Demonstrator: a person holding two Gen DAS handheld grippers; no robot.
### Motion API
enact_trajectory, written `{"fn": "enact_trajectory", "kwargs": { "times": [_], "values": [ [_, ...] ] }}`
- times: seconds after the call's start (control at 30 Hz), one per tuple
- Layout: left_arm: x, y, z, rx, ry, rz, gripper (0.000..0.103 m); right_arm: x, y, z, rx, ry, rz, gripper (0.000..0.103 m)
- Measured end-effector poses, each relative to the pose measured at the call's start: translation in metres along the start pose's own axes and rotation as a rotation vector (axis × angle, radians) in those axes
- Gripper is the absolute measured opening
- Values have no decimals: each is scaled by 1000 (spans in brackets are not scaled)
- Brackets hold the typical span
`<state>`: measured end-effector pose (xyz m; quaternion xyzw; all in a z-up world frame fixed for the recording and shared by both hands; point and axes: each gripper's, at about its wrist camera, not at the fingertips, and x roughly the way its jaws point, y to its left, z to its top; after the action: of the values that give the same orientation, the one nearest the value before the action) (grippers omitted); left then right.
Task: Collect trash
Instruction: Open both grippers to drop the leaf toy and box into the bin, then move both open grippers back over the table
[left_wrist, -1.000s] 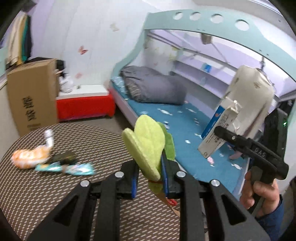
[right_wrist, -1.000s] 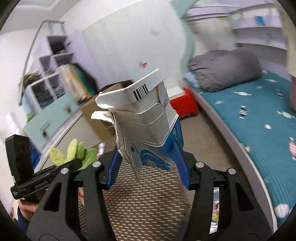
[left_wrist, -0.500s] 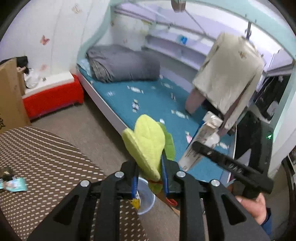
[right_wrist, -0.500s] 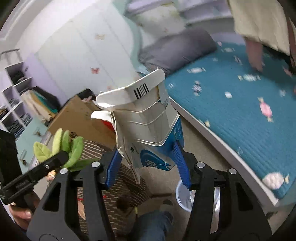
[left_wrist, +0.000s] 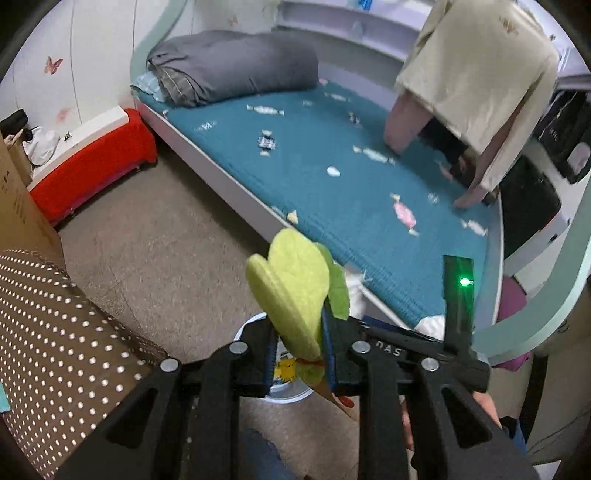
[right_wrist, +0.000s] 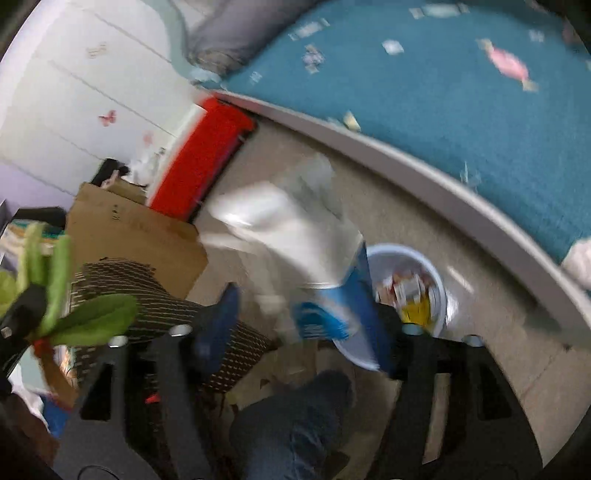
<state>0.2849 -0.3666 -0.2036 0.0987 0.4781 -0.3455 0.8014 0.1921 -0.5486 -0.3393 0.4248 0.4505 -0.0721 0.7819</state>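
Crumpled white-and-blue paper carton tilting, top towards the teal bed, beside the round white bin, between the right gripper's opening jaws, touching only one, left gripper clenching green felt leaves above that bin, beige floor, dotted brown table nearby.

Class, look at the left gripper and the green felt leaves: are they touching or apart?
Touching. The left wrist view shows the left gripper with both blue pads pressed against the green felt leaves.
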Motion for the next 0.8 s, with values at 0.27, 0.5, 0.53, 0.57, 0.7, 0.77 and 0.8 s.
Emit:
{"fn": "enact_trajectory", "kwargs": {
  "times": [0.27,0.5,0.53,0.57,0.7,0.77,0.8],
  "values": [
    [32,-13,-2,58,90,23,23,-40,-16,5,58,-101,27,83],
    [46,-19,2,70,116,53,87,-96,-5,10,10,-228,39,91],
    [42,-18,3,68,96,73,87,-97,-3,13,8,-232,37,93],
    [41,-18,4,65,90,75,87,-100,-2,15,6,-235,35,94],
    [28,-12,2,31,65,59,88,-100,6,14,10,-232,7,97],
    [13,-7,1,14,30,54,88,-101,14,10,-2,-243,-21,97],
    [7,-6,0,9,16,52,88,-102,17,8,-9,-247,-31,97]
  ]
}}
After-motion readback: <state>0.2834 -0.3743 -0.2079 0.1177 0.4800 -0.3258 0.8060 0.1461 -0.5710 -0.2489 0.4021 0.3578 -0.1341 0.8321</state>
